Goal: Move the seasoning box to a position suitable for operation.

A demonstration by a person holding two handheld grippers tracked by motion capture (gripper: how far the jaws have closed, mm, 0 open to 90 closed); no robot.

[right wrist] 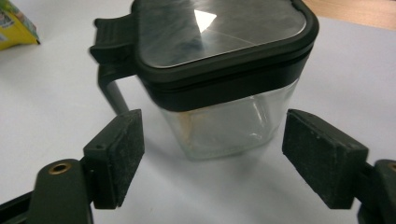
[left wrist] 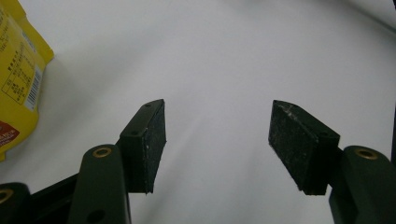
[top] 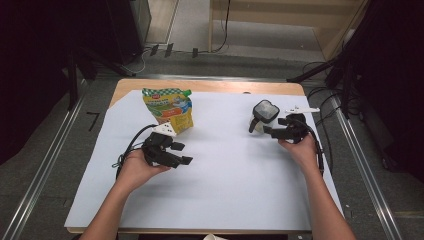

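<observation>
Clear square glass jar with black lid and handle (top: pixel 264 116) seen near the table's (top: pixel 225 200) far right edge, right gripper (top: pixel 267 131) just beside it, left gripper (left wrist: pixel 217 140) seen spread wide and empty over white sheet, yellow pouch (left wrist: pixel 18 79) at left, jar (right wrist: pixel 224 70) seen ahead of released right pads (right wrist: pixel 123 149), untouched.

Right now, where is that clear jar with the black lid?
In the high view the clear jar stands on the white sheet's right side, just ahead of the right gripper, whose jaws stand open beside it.
</observation>
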